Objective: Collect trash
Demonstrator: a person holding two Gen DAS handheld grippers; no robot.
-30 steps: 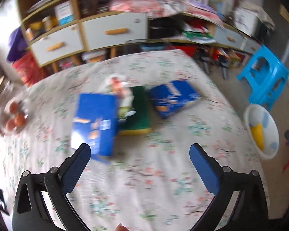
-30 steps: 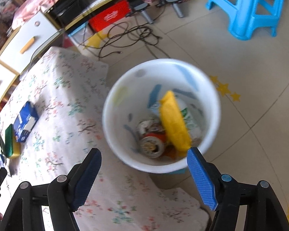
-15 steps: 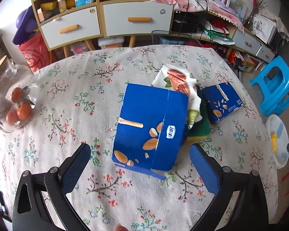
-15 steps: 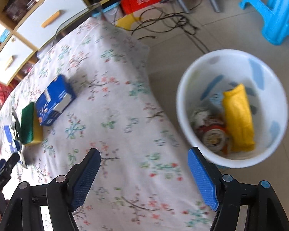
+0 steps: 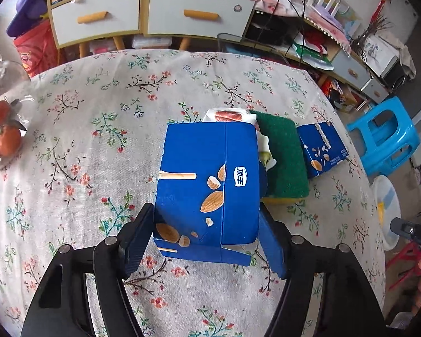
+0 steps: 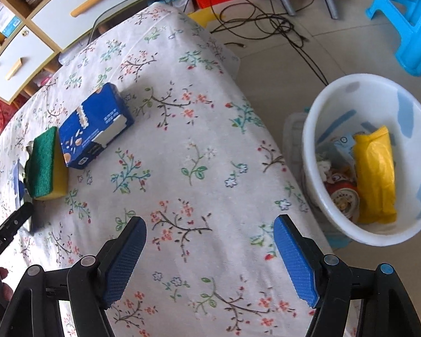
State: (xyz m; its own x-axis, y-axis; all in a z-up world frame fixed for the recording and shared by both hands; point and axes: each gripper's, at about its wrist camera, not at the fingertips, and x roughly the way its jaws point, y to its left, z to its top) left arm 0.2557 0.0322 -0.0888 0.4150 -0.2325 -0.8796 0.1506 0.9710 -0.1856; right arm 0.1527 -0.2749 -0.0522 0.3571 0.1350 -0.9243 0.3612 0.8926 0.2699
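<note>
1. Trash on the table [image 5: 70,140], left wrist view: a big blue box [image 5: 207,185] lies on the flowered cloth, and the left claw [image 5: 207,233] has it between its two fingers. The jaws have just been closing, and both pads now touch the sides of the box at its near end. Behind the box lies a wrapper [image 5: 227,115], partly under it. To its right is a green and yellow sponge [image 5: 283,154], and then a small blue box [image 5: 321,147]. A glass bowl with orange fruit [image 5: 5,137] stands at the left edge of the table. A white bin [image 5: 386,210] is on the floor at the right, near a blue stool [image 5: 384,137].

2. Right wrist view: the right claw [image 6: 210,258] hangs open over the bare cloth, with nothing between its fingers. The small blue box [image 6: 95,126] touches the sponge [image 6: 46,163] further left. The bin [image 6: 317,146] stands on the floor just beside the table edge; inside are a yellow bag [image 6: 374,174], a can [image 6: 342,193] and other trash.
</note>
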